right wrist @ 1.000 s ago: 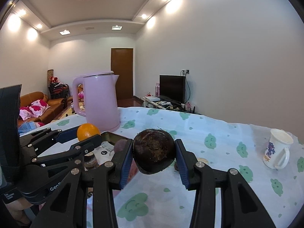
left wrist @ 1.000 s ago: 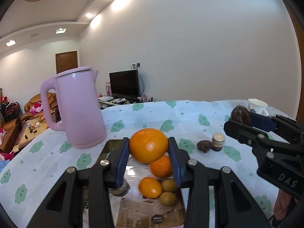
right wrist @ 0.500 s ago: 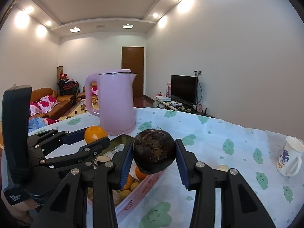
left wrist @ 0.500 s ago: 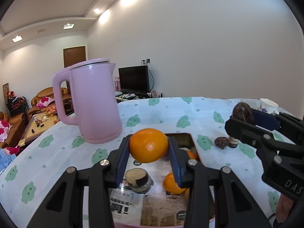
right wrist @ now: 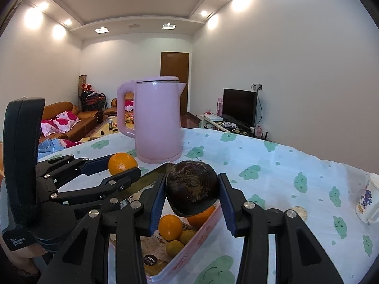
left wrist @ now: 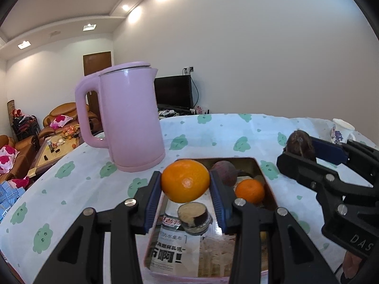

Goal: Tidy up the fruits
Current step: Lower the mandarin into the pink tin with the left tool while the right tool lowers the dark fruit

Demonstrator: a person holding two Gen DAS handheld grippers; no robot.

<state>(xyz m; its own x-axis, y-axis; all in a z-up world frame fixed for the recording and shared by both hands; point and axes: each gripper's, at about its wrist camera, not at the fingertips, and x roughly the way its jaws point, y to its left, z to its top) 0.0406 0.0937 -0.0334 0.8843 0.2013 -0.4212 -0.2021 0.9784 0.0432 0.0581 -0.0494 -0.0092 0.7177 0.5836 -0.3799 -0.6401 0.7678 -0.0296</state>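
My left gripper (left wrist: 186,187) is shut on a large orange (left wrist: 185,180) and holds it above the near end of a pink tray (left wrist: 151,243). In the tray lie a small orange (left wrist: 249,191), a dark red fruit (left wrist: 224,172) and a dark jar with a pale lid (left wrist: 192,217). My right gripper (right wrist: 191,195) is shut on a dark brown round fruit (right wrist: 191,191) above the tray's right rim (right wrist: 201,234). The tray holds oranges (right wrist: 170,227) and small yellow-green fruits (right wrist: 174,248). Each gripper shows in the other's view.
A tall pink kettle (left wrist: 129,116) stands on the green-patterned tablecloth (left wrist: 71,184) just behind the tray. A white mug (right wrist: 367,201) stands at the far right, with a small round lid (right wrist: 299,212) on the cloth near it. Sofas and a TV stand beyond the table.
Both grippers moved left and forward over the tray with their fruits held. The kettle looms closer, and the tray's far end with the dark red fruit has come into view.
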